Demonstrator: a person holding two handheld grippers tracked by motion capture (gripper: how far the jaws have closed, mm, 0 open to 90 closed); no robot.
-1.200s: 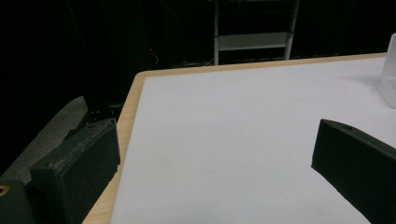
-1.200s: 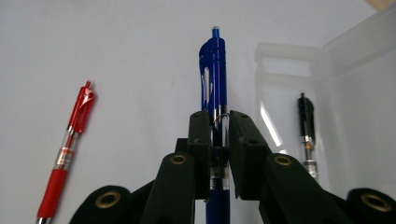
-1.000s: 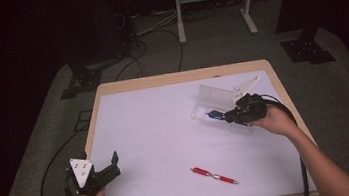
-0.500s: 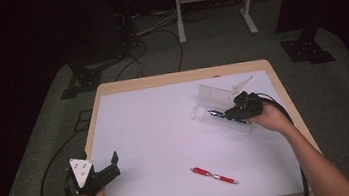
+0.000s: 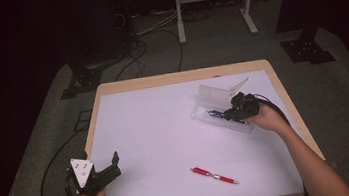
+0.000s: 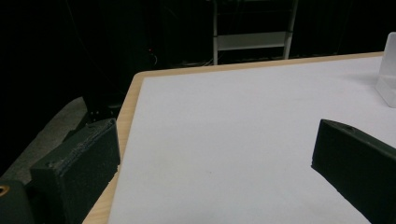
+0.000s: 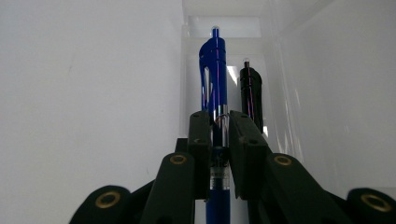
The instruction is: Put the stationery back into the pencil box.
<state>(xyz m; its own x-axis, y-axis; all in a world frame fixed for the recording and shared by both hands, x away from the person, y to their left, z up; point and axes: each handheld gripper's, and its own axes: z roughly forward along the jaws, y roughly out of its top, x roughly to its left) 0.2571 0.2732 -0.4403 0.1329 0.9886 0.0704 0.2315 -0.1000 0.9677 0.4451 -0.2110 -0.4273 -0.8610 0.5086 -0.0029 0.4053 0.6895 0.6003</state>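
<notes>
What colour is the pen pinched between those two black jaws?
Blue: the pen in the right gripper shows best in the right gripper view.

Looks like a lab or recording studio, dark all round. Black curtained backdrop, grey carpet [image 5: 157,55] strewn with cables [image 5: 151,30] and black stand feet [image 5: 308,51] (probably camera or light rigs), one lit white-topped bench [image 5: 165,124] with a wooden rim.
</notes>
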